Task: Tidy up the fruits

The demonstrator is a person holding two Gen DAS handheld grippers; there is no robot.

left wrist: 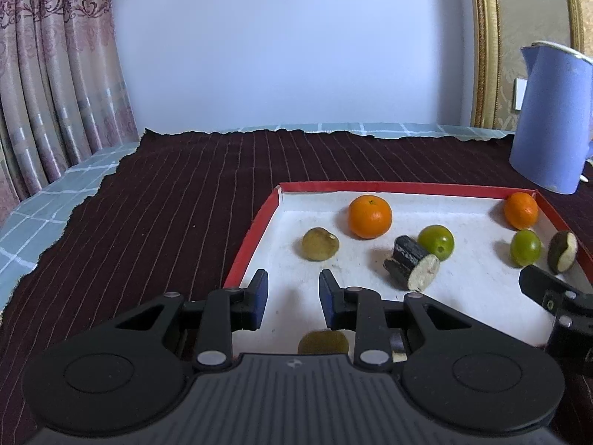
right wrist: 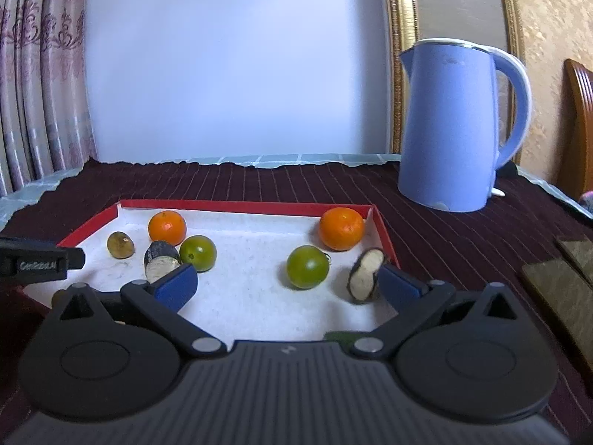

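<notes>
A red-rimmed white tray (left wrist: 255, 222) (right wrist: 241, 205) holds two oranges (left wrist: 370, 216) (left wrist: 520, 210), two green fruits (left wrist: 436, 242) (left wrist: 525, 247), a brownish fruit (left wrist: 319, 244) and two dark-skinned, white-fleshed pieces (left wrist: 412, 267) (left wrist: 562, 251). My left gripper (left wrist: 292, 298) is open and empty over the tray's near left corner, with another brownish fruit (left wrist: 323, 342) below it. My right gripper (right wrist: 287, 283) is wide open and empty over the tray's near right part, its right finger beside a dark piece (right wrist: 365, 275); a green fruit (right wrist: 307, 267) lies ahead.
A blue kettle (right wrist: 450, 126) (left wrist: 548, 118) stands at the back right on the dark striped cloth (left wrist: 166, 204). Brown coasters (right wrist: 563, 282) lie right of the tray. Curtains hang at the left, and a wooden chair (right wrist: 580, 118) stands at the far right.
</notes>
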